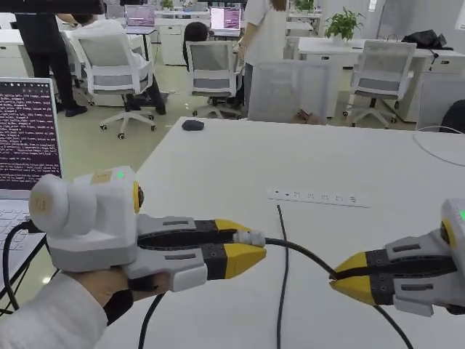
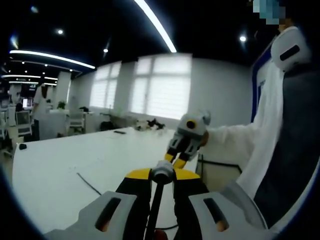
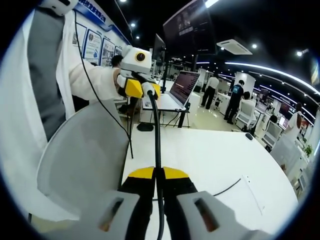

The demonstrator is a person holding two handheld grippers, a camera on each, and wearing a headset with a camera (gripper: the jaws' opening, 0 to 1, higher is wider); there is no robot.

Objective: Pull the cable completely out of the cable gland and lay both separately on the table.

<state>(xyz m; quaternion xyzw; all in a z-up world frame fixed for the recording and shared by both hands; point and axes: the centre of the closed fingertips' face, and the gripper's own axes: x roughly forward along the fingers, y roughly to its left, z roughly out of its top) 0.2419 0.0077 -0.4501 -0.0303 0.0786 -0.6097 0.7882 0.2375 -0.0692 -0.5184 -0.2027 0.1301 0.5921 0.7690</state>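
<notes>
The yellow-tipped left tongs (image 1: 251, 239) are clamped on the small pale grey cable gland (image 1: 250, 236), held above the white worktop (image 1: 218, 167). The right tongs (image 1: 335, 277), well apart to the right, are closed tight on the black round cable (image 1: 298, 251), which runs out of the gland in a shallow sag between the two. The cable appears seated in the gland, though the tong tips hide the joint; beyond, on the worktop, lie a white power strip (image 1: 320, 197), a thin black lead (image 1: 282, 283) and a black computer mouse (image 1: 192, 125).
</notes>
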